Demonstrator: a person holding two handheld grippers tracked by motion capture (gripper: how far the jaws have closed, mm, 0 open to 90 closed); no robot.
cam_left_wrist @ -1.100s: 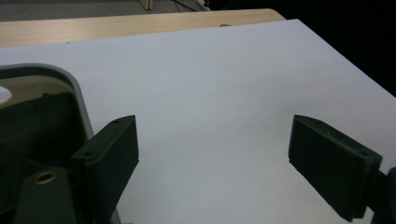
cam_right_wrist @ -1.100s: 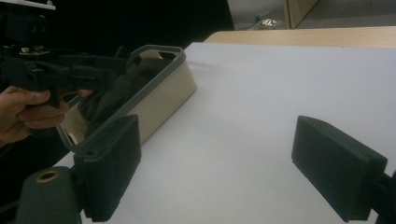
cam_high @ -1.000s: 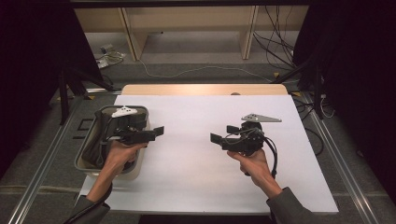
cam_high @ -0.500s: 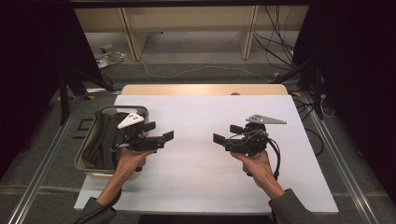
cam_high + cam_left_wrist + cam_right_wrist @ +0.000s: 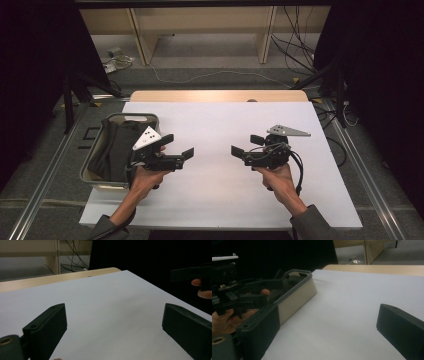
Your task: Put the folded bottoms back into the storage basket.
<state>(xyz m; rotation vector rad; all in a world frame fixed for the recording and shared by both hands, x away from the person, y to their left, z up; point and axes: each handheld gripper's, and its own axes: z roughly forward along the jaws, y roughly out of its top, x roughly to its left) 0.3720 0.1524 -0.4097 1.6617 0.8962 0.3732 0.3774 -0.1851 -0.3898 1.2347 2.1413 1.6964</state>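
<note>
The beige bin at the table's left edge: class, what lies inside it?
Inside the bin lies a dark folded cloth. Whatever is beneath the cloth is covered, and the left gripper hides the bin's near right side.

A white-topped table [image 5: 220, 145] — wooden far edge — bears a beige bin [image 5: 95, 175] of dark cloth at its left.

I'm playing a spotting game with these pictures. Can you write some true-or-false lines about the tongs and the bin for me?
1. Both tongs are open with nothing between them. True: left tongs, right tongs.
2. The bin sits on the right side of the table. False: it sits at the table's left edge.
3. Dark cloth lies inside the bin. True.
4. The white table has a red cup on it. False: the stretch between the tongs is bare.
5. The right tongs are inside the bin. False: they hover above the table, apart from it.
</note>
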